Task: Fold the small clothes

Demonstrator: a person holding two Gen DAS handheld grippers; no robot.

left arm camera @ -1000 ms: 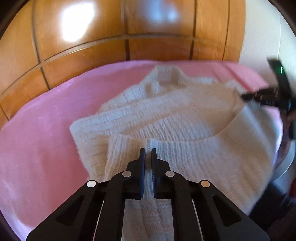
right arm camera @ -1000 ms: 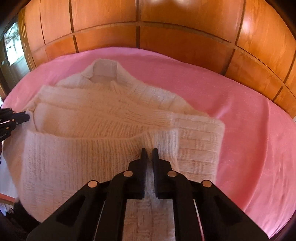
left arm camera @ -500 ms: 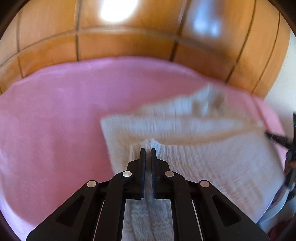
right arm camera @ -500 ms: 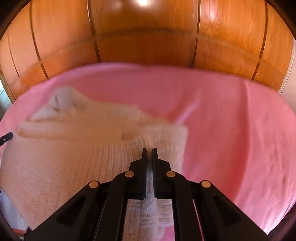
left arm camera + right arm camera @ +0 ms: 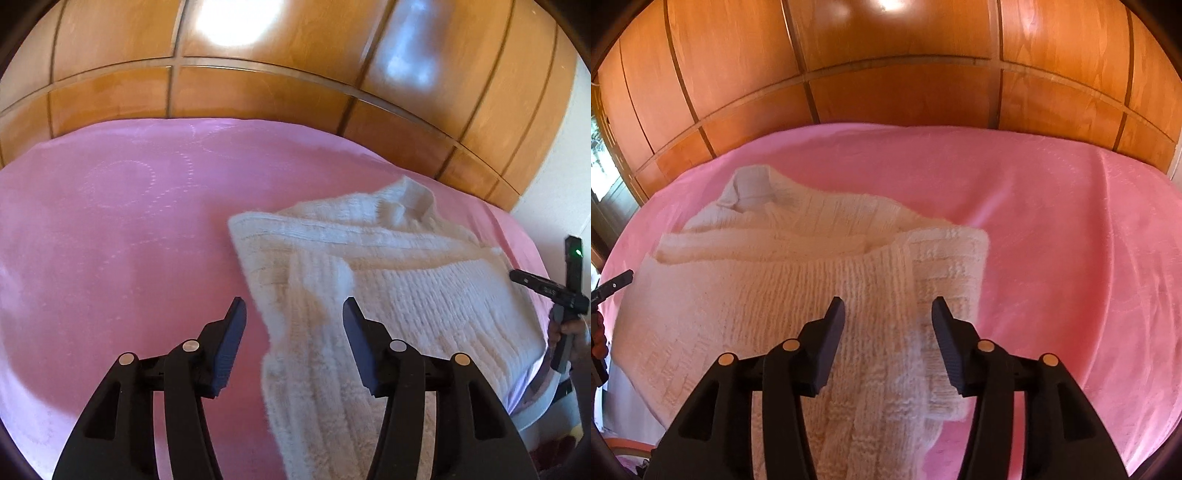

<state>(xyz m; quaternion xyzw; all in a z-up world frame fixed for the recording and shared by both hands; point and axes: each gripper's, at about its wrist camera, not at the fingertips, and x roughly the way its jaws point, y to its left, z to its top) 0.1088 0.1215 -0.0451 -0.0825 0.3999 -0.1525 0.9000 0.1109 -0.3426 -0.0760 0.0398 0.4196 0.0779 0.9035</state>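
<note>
1. The left hand-held gripper [image 5: 291, 314] and right hand-held gripper [image 5: 888, 314] both stand released, jaws spread, each over a near corner of the cream knitted sweater [image 5: 388, 266].
2. Sweater: lies on the pink bed [image 5: 110, 240], lower half doubled up toward the collar [image 5: 753, 184], its near portion at the bed's near edge.
3. Step, as judged: a bottom-up fold just laid; the next move calls for regrasping the folded edge to halve or square it.
4. Room: panelled wooden wall [image 5: 886, 74] along the bed's far edge.
</note>
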